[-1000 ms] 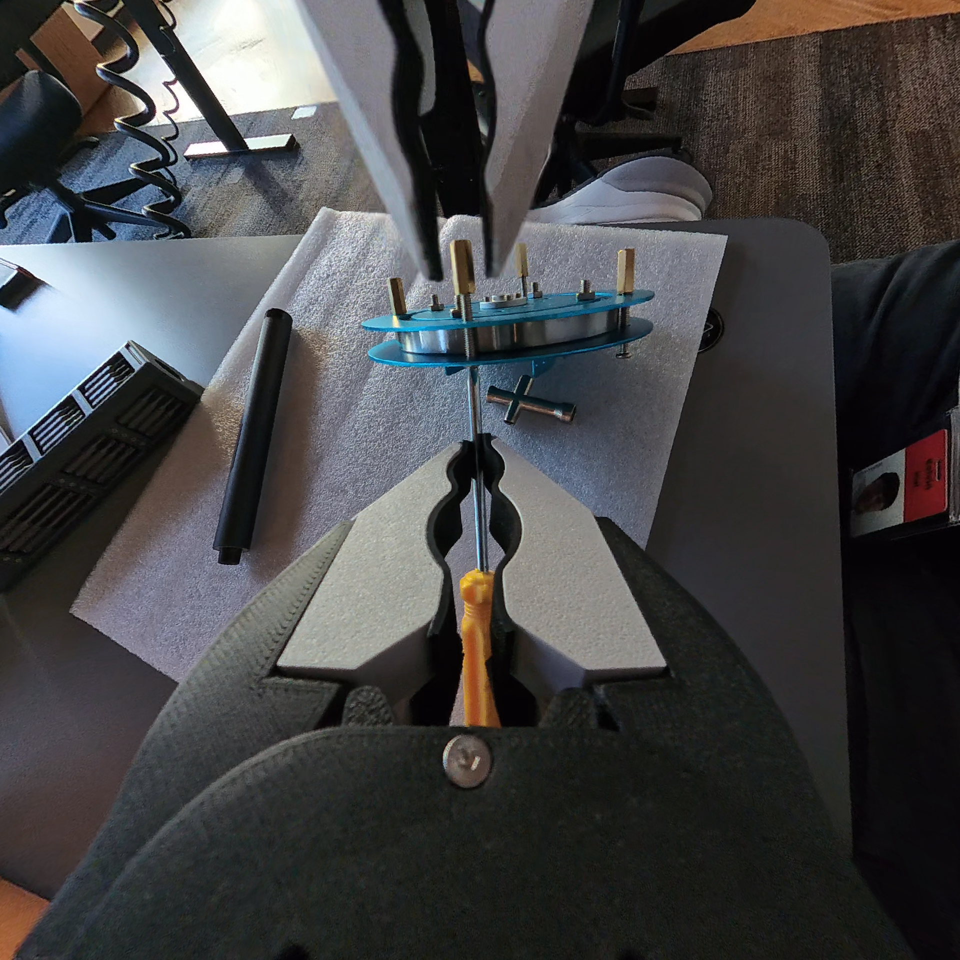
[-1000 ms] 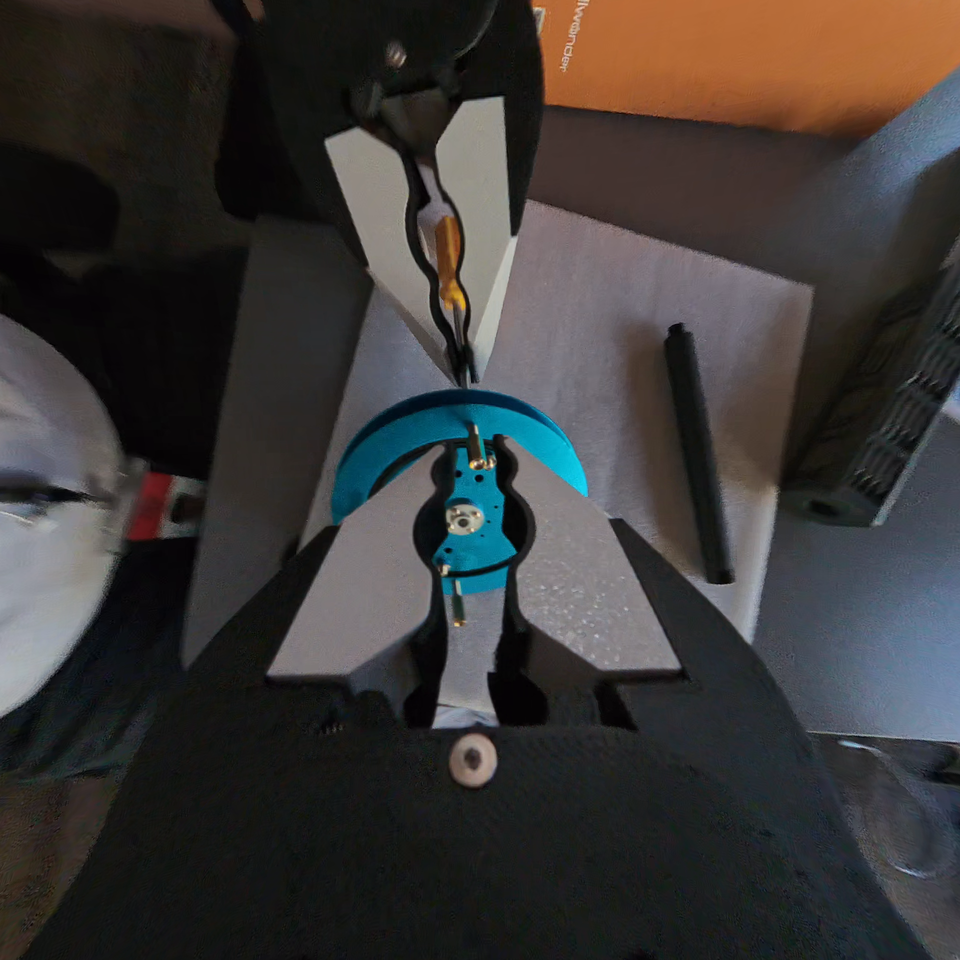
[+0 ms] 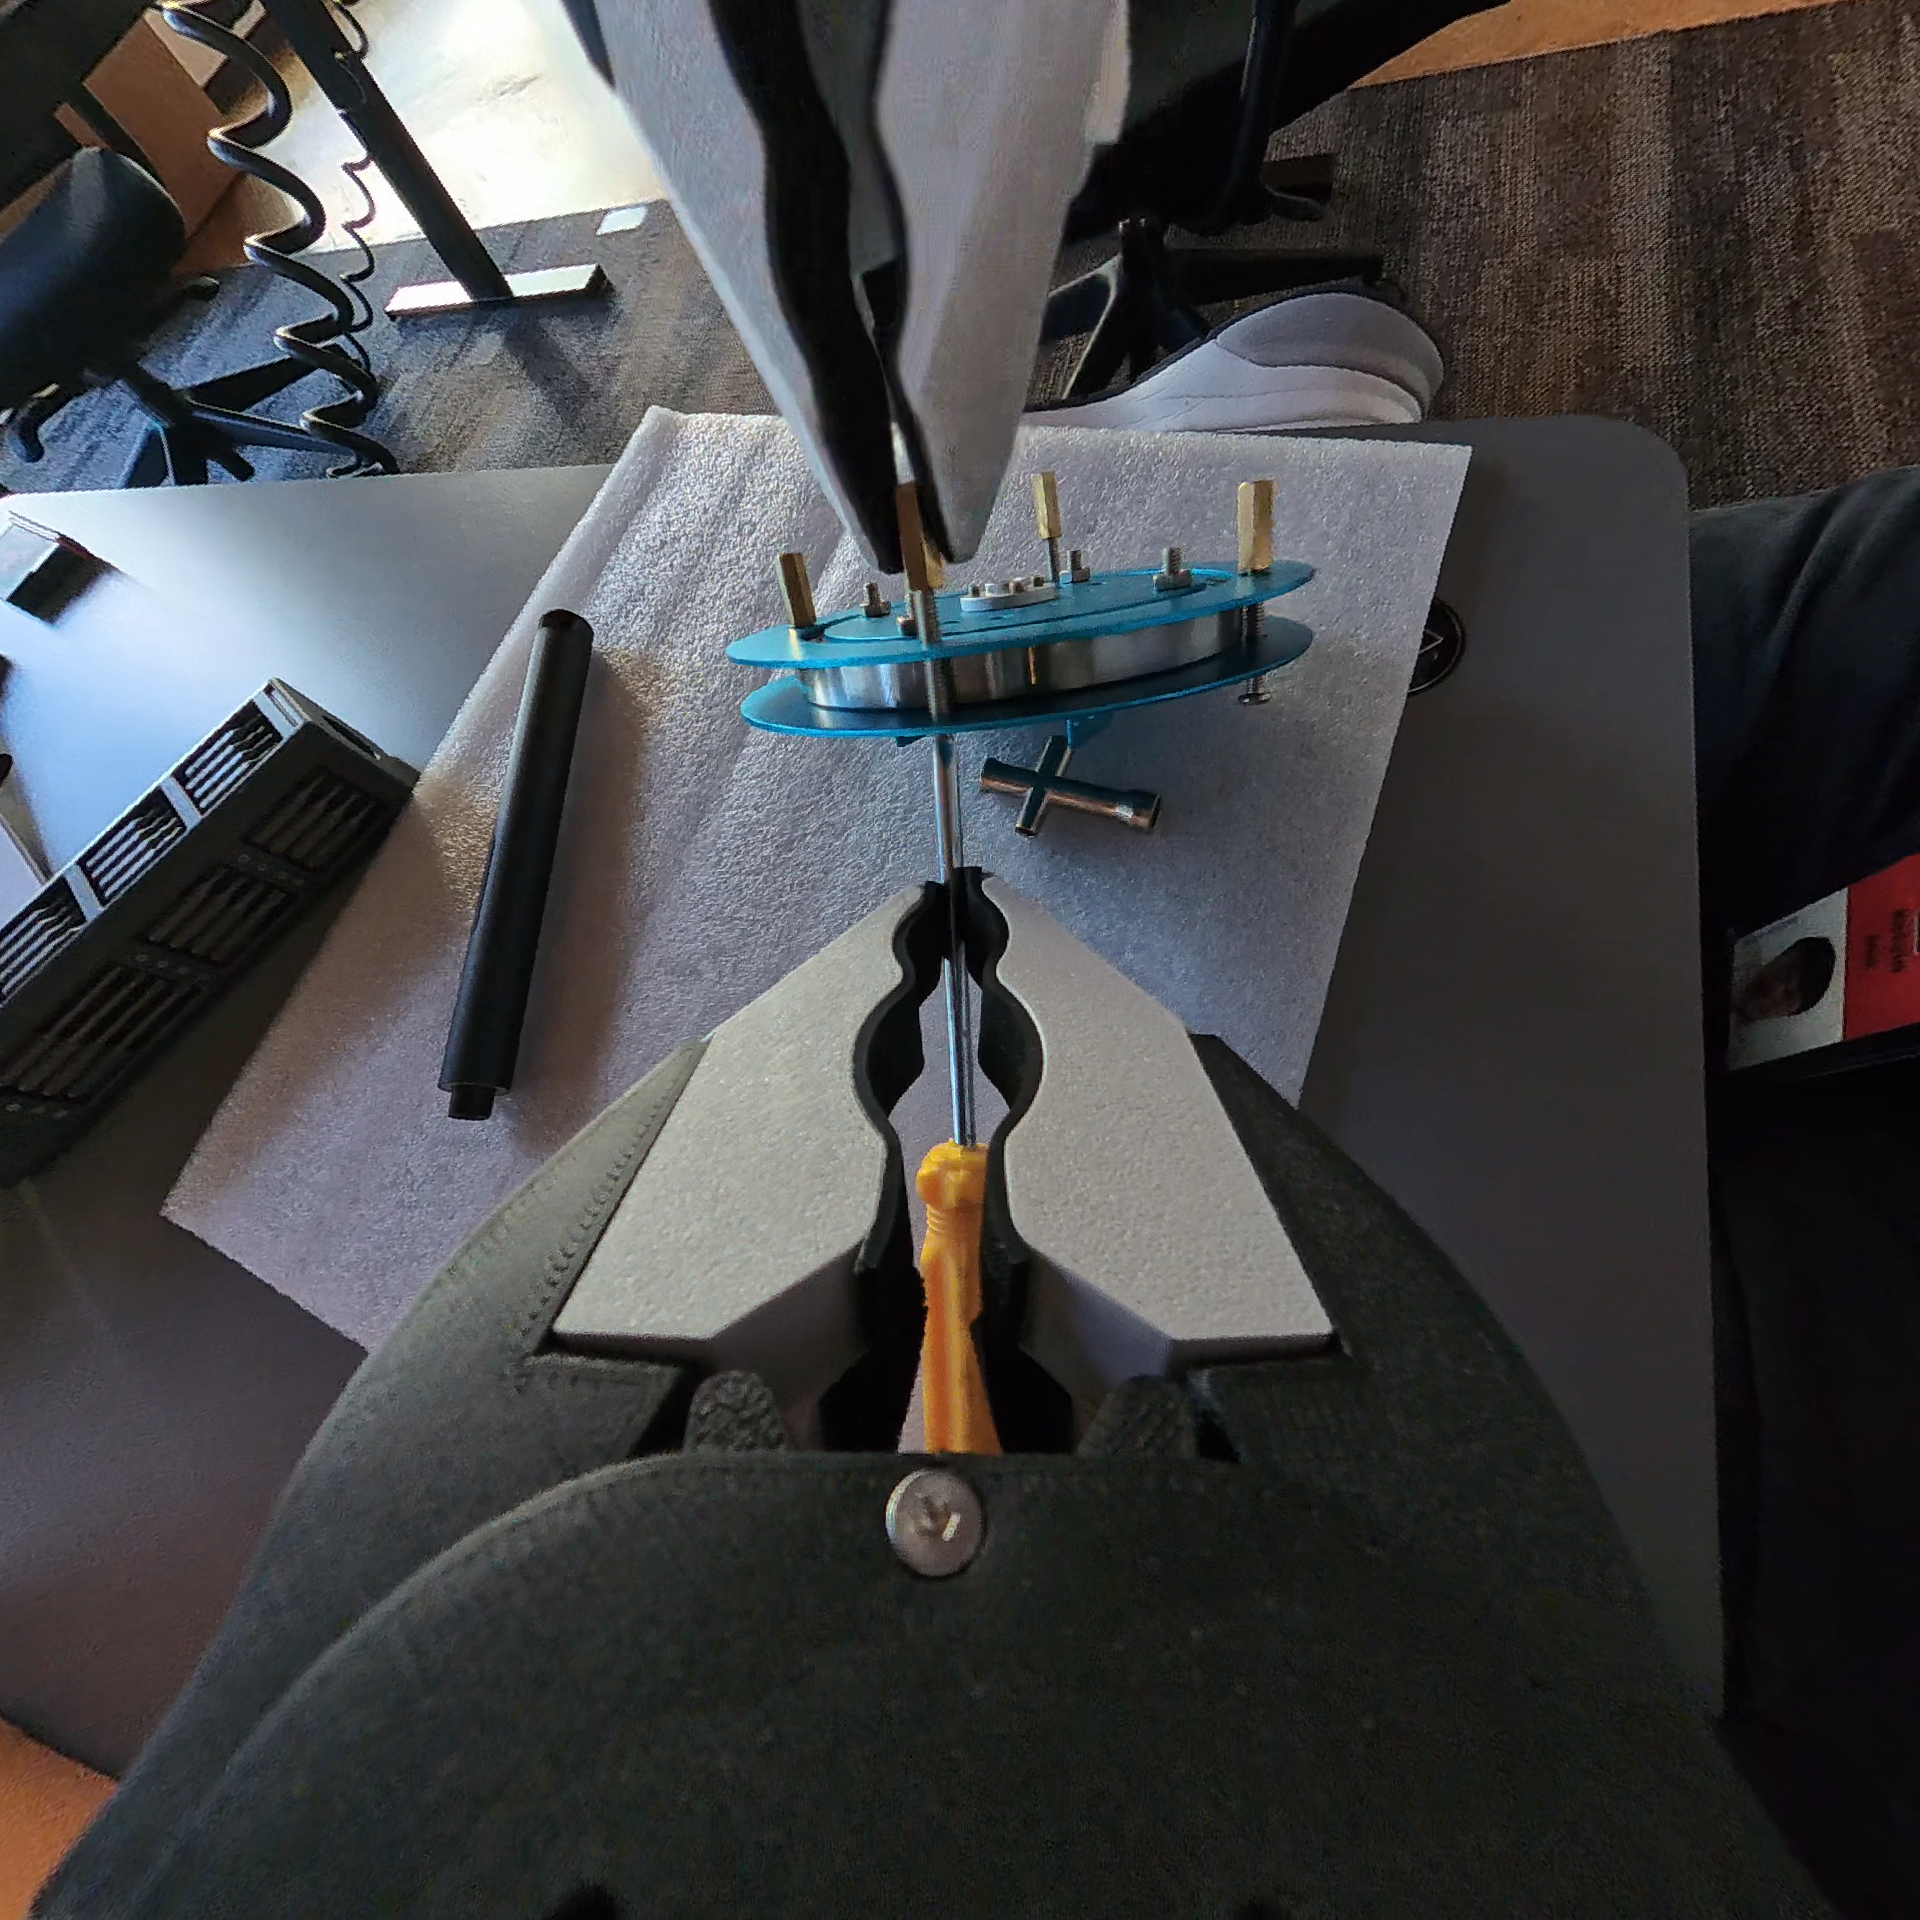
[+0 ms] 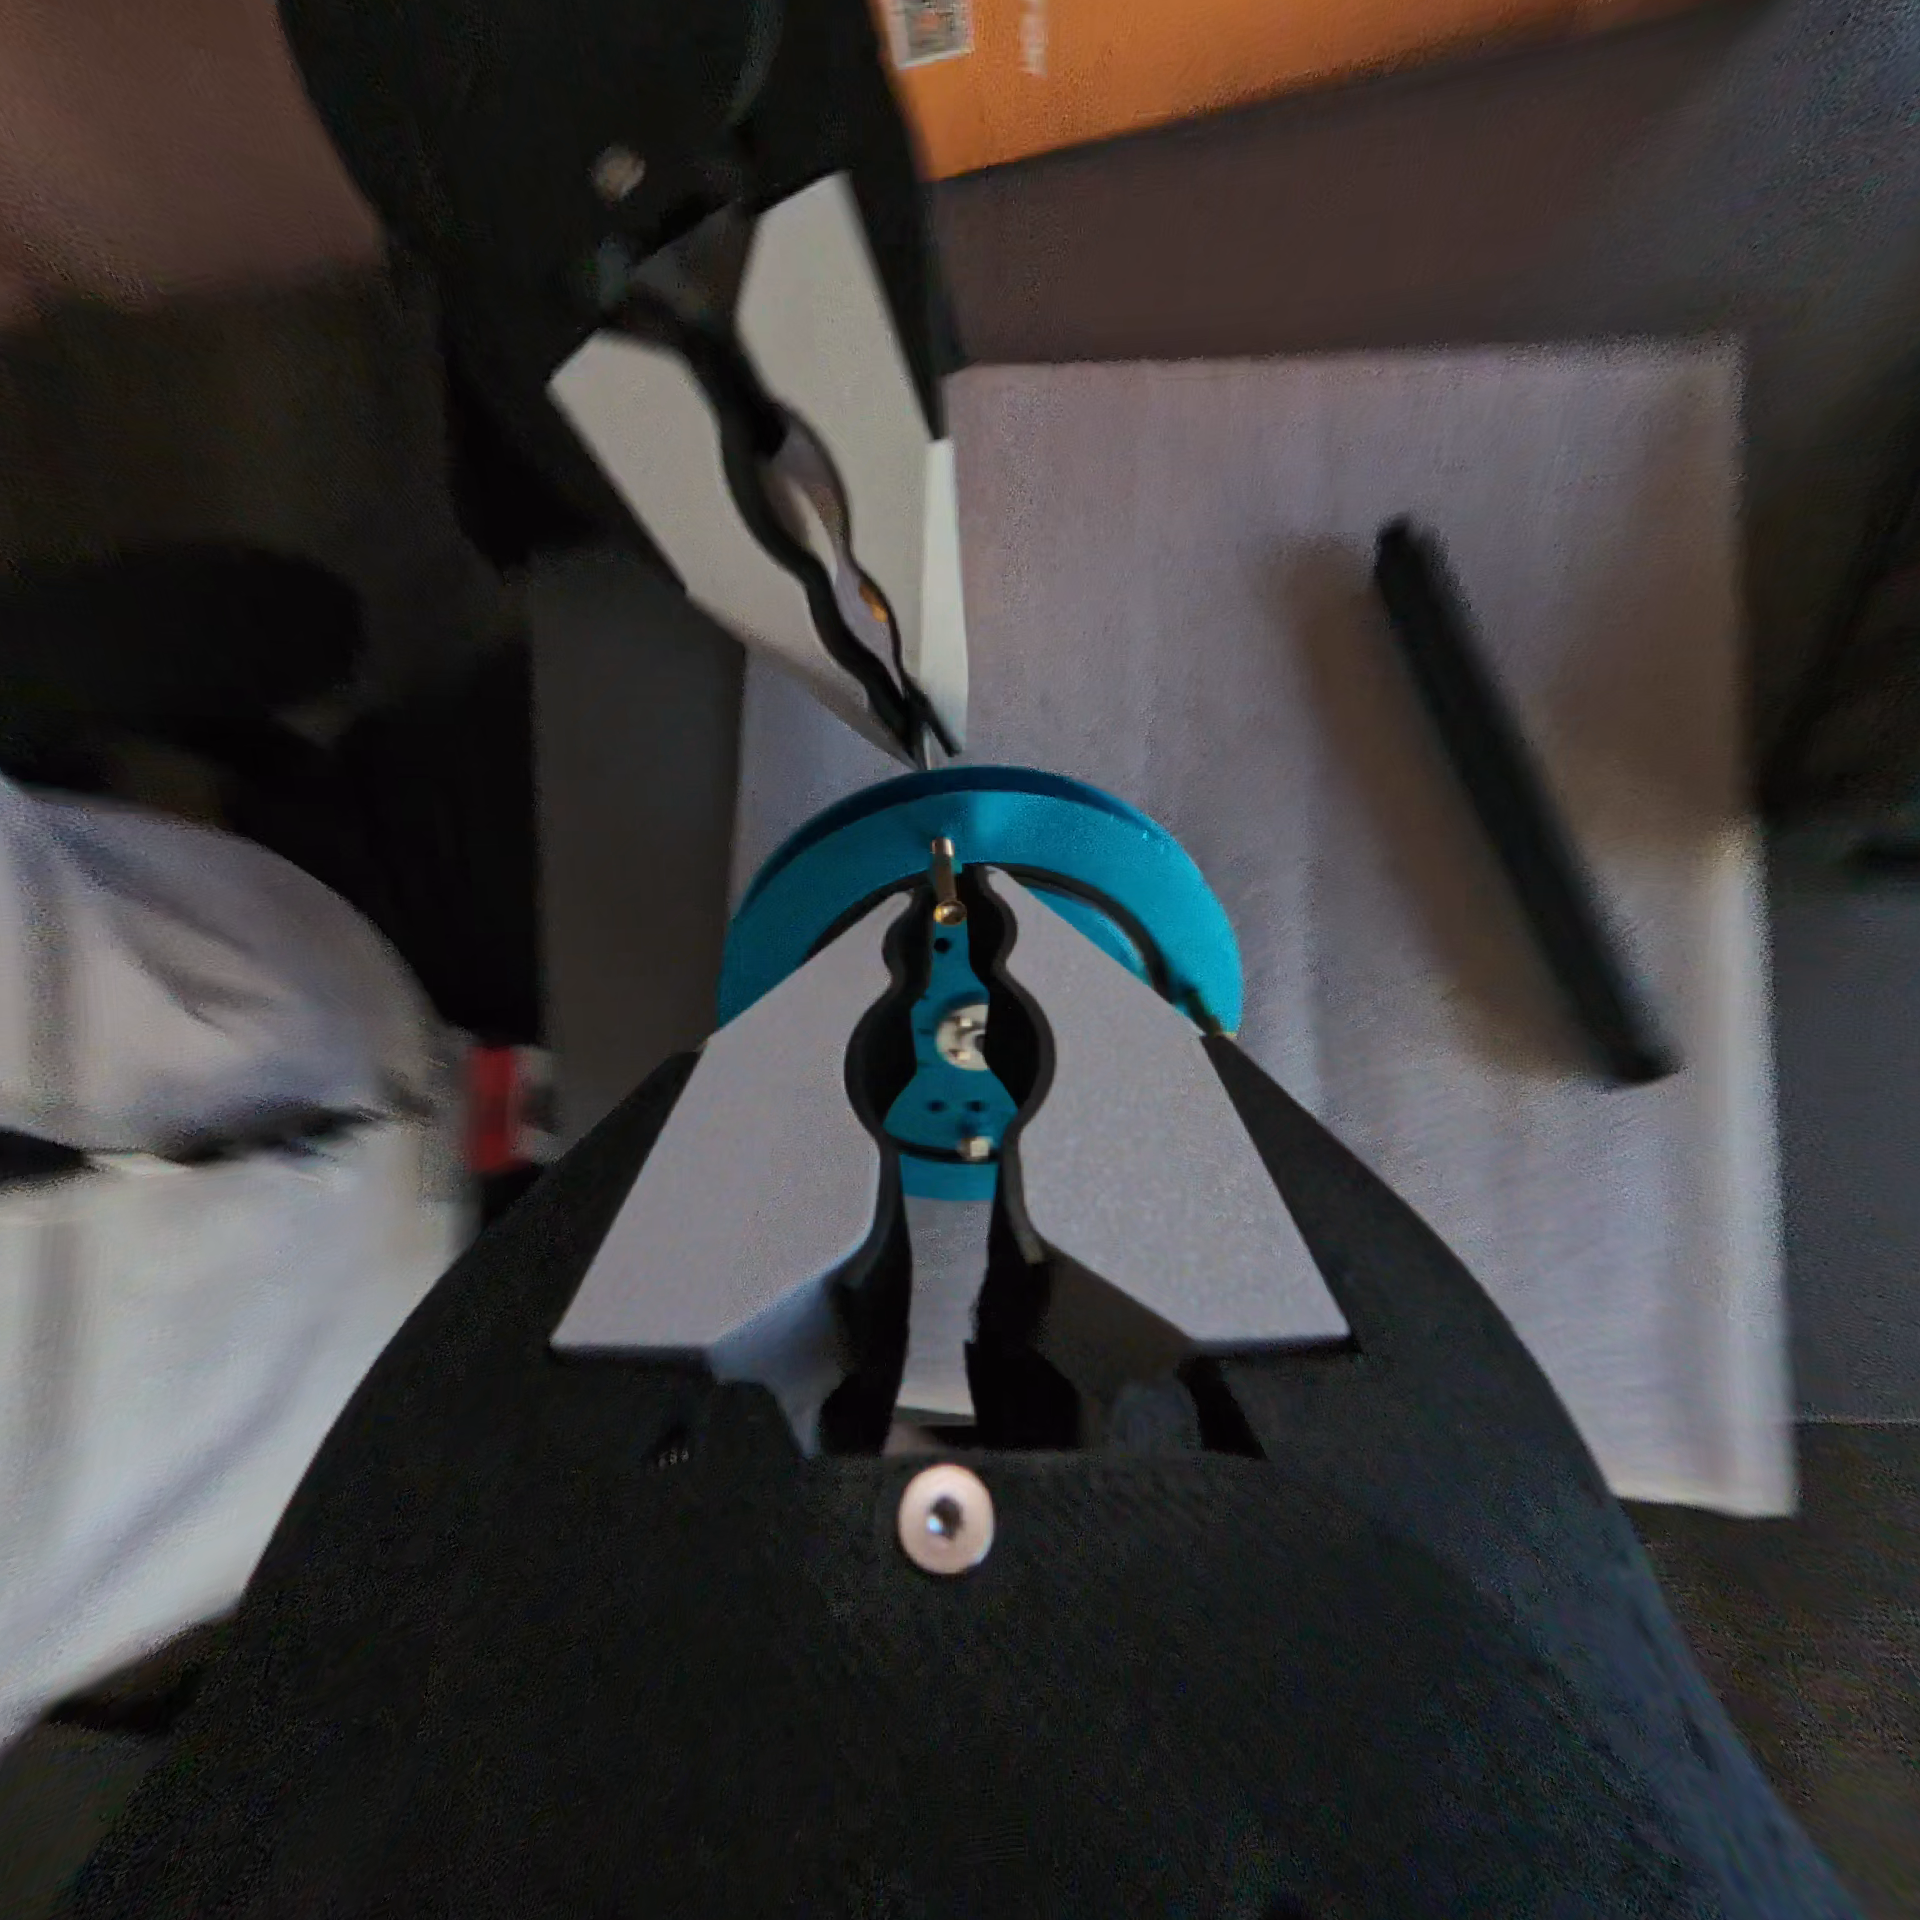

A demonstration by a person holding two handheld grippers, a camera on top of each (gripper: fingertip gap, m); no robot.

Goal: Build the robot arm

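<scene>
A blue two-plate disc assembly (image 3: 1018, 665) with a silver ring between the plates and brass standoffs on top is held above a white foam mat (image 3: 675, 831). My left gripper (image 3: 954, 883) is shut on an orange-handled screwdriver (image 3: 951, 1299). Its steel shaft reaches up to the underside of the lower plate. My right gripper (image 3: 920, 551) comes down from above and is shut on a brass standoff (image 3: 920, 535) at the near left of the disc. In the blurred right wrist view, the right gripper (image 4: 961, 894) pinches the standoff (image 4: 943, 878) over the blue disc (image 4: 852, 883), with the left gripper (image 4: 925, 743) beyond.
On the mat lie a black tube (image 3: 520, 862) on the left and a silver cross-shaped wrench (image 3: 1070, 800) under the disc. A black case of screwdriver bits (image 3: 177, 883) sits on the grey table (image 3: 1507, 935) at the left. A person's dark-clothed leg with a badge (image 3: 1829, 977) is at the right. The tips of one gripper are about 5 cm away from the tips of the other.
My right gripper has twisted and tilted about the standoff while its tips stay at the same spot; the right wrist view has rotated and blurred. The left gripper and screwdriver have barely moved.
</scene>
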